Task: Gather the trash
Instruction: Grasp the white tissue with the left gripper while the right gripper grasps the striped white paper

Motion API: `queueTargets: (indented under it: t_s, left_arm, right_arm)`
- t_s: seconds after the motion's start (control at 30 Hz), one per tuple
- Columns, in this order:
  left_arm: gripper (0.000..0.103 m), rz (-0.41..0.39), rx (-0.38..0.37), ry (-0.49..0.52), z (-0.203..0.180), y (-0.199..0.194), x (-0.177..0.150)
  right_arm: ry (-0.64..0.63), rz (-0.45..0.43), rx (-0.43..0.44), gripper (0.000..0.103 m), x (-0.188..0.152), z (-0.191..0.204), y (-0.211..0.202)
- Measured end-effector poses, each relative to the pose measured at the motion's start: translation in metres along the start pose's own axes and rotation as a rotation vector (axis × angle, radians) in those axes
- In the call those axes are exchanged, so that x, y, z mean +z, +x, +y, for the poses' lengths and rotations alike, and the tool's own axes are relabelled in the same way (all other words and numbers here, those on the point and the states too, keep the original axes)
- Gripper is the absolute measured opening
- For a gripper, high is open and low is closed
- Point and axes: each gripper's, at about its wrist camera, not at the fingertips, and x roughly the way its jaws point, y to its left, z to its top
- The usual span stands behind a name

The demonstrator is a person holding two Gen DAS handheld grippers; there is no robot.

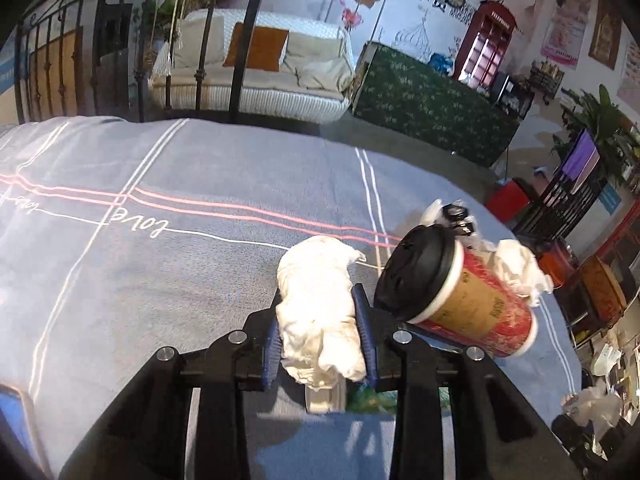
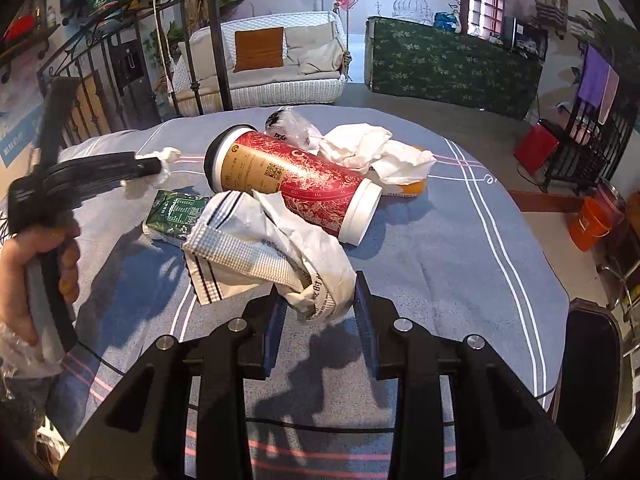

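Jaws first: we are clamping our left gripper (image 1: pixel 320 344) narrowly on a crumpled white tissue wad (image 1: pixel 320 304), its blue pads (image 1: pixel 366 332) pressing both sides. Our right gripper (image 2: pixel 318 312) is pinching a crinkled white wrapper (image 2: pixel 272 248) with printed text and a checked band, jaws set narrow on its lower fold. A hand (image 2: pixel 36 264) is gripping the left tool's handle at the edge of the right view.

We are working over a blue-grey bedspread (image 1: pixel 160 280) with white and pink stripes, and the trash is sitting bunched together on it. Just beyond the wrapper, a green packet (image 2: pixel 174 212) is lying flat. A tall red and tan paper cup (image 2: pixel 292 184) with a black lid (image 1: pixel 416 272) is lying on its side right beside the left jaws, crowding that grip. Behind it we are seeing loose white tissue (image 2: pixel 376 152), a clear plastic bag (image 2: pixel 292 124), and something orange (image 2: pixel 416 188) peeking out underneath.

Farther back, black iron bed rails (image 1: pixel 244 40) are standing, then a white wicker sofa (image 2: pixel 280 88) and a green patterned counter (image 2: pixel 452 72).
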Motion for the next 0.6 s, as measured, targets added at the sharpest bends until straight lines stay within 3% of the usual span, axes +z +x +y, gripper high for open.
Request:
queueTargets:
  t_s: [0.17,0.6]
  left_arm:
    - [0.032,-0.085,-0.005,0.047,-0.013,-0.040,-0.016]
    - [0.032,-0.054,-0.143,0.142,-0.066,-0.077,-0.079]
  right_arm:
    - [0.021,-0.015,-0.002,0.033,-0.006,-0.005,-0.010]
    - [0.100,-0.023,-0.020,0.033,-0.038,-0.031,-0.036]
